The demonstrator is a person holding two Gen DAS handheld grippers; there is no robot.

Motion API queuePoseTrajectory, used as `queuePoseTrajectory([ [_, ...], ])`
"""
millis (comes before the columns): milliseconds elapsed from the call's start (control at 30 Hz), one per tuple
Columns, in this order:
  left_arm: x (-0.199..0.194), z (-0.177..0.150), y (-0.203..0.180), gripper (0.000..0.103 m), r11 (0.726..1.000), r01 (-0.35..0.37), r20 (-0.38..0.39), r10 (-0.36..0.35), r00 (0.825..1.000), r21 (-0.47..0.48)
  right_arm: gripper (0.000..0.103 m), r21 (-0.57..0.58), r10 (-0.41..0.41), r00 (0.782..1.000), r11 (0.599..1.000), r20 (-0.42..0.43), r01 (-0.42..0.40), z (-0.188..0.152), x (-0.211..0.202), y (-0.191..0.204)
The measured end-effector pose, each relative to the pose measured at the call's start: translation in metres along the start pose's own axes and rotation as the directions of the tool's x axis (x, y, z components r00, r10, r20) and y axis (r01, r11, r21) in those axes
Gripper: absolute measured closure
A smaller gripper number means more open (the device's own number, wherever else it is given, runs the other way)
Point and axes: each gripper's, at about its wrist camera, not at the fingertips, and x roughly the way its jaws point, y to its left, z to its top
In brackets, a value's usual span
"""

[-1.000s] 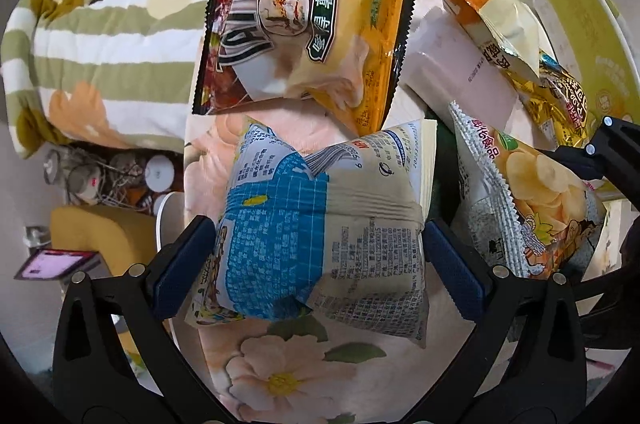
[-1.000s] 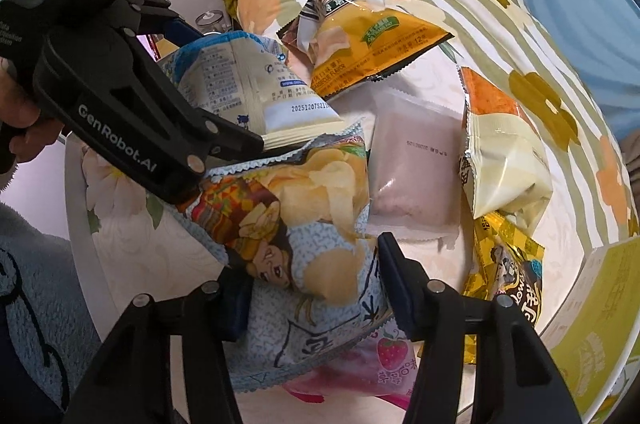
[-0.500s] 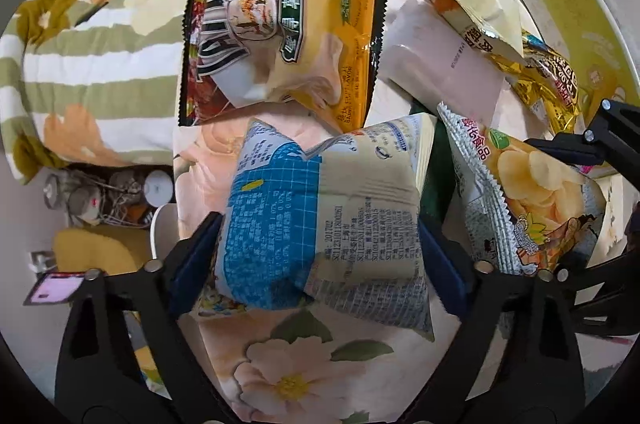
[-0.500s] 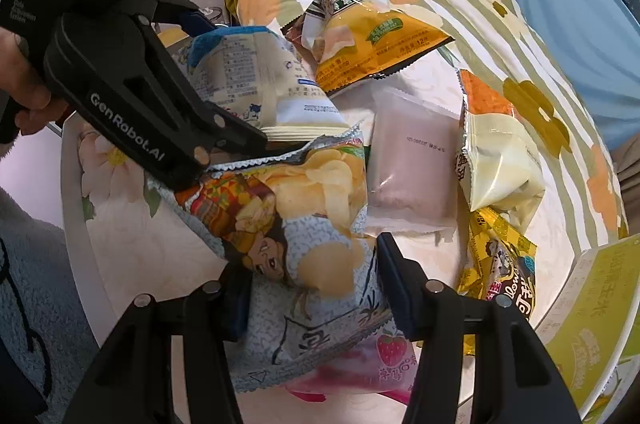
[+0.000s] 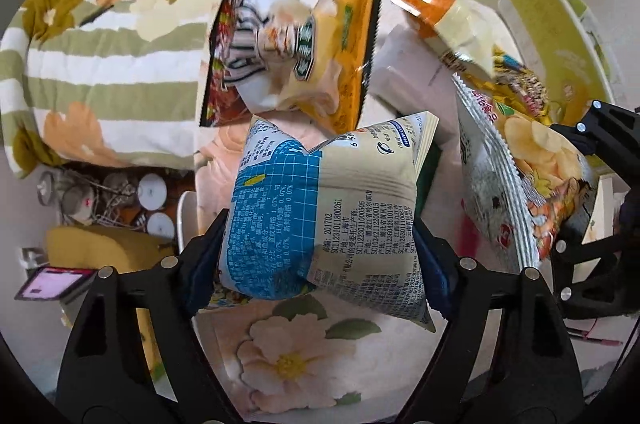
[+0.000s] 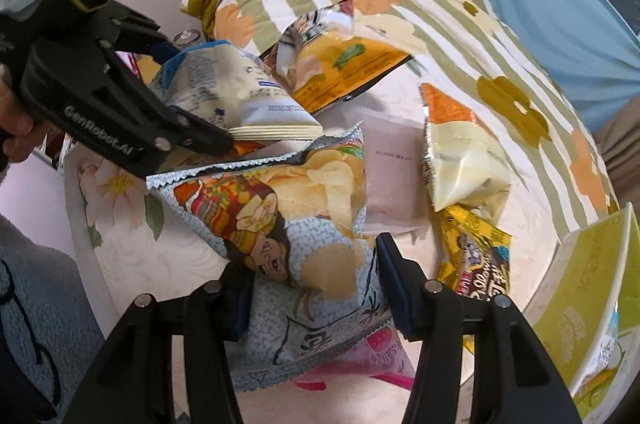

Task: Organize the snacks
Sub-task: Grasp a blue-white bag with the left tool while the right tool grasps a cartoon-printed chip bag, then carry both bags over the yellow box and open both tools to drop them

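Note:
My left gripper (image 5: 316,256) is shut on a puffy blue-and-cream snack bag (image 5: 324,212), lifted above the floral table (image 5: 288,356). It also shows in the right wrist view (image 6: 228,96). My right gripper (image 6: 316,296) is shut on a grey chip bag with a cartoon face (image 6: 288,224), held off the table; it shows in the left wrist view (image 5: 524,176). On the table lie a yellow-and-red bag (image 5: 296,52), a pale pink pouch (image 6: 392,180), an orange-and-cream bag (image 6: 460,160) and a gold wrapper (image 6: 476,256).
A yellow-green box (image 6: 592,304) stands at the table's right edge. A pink strawberry packet (image 6: 380,352) lies under the chip bag. A striped floral blanket (image 5: 112,36) lies behind the table. Clutter and a phone (image 5: 56,282) sit low on the left.
The left gripper closed tighter on the blue-and-cream bag and lifted it. The right gripper raised the chip bag slightly. The yellow-and-red bag looks blurred.

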Motion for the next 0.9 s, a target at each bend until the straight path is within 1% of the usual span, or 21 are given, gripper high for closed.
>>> queuePoseTrajectory([
  [100,-0.021,0.000,-0.003,0.023,1.000,0.002,0.040,-0.003,0.999,0.012,0.053,0.037,-0.016,1.000,0.999,0.021,0.015,0.001,-0.015,-0.001],
  [200,-0.045,0.002,-0.006,0.023,1.000,0.008,0.091,-0.010,0.996,0.028,0.053,0.098,-0.032,0.998,0.995,0.045,0.027,0.001,-0.034,-0.006],
  [300,-0.071,0.008,-0.012,0.023,0.999,0.017,0.147,-0.024,0.989,0.049,0.053,0.200,-0.058,0.995,0.979,0.085,0.040,-0.004,-0.062,-0.013],
  [367,-0.087,0.013,-0.018,0.023,0.997,0.029,0.187,-0.043,0.981,0.074,0.053,0.260,-0.092,0.990,0.964,0.104,0.062,-0.005,-0.080,-0.019],
  [533,-0.118,0.029,-0.044,0.023,0.986,0.076,0.260,-0.114,0.959,0.149,0.053,0.418,-0.201,0.971,0.899,0.125,0.132,-0.018,-0.122,-0.033],
  [633,-0.129,0.038,-0.071,0.023,0.974,0.095,0.286,-0.152,0.946,0.204,0.053,0.530,-0.263,0.958,0.832,0.112,0.166,-0.033,-0.145,-0.044],
  [733,-0.136,0.045,-0.100,0.023,0.967,0.109,0.296,-0.177,0.939,0.231,0.053,0.613,-0.280,0.955,0.773,0.096,0.165,-0.052,-0.162,-0.062],
  [833,-0.142,0.050,-0.131,0.023,0.960,0.119,0.309,-0.197,0.930,0.252,0.053,0.649,-0.319,0.945,0.735,0.076,0.196,-0.074,-0.178,-0.081],
  [900,-0.145,0.054,-0.155,0.023,0.958,0.115,0.323,-0.200,0.925,0.264,0.053,0.678,-0.345,0.936,0.704,0.064,0.212,-0.095,-0.192,-0.099],
])
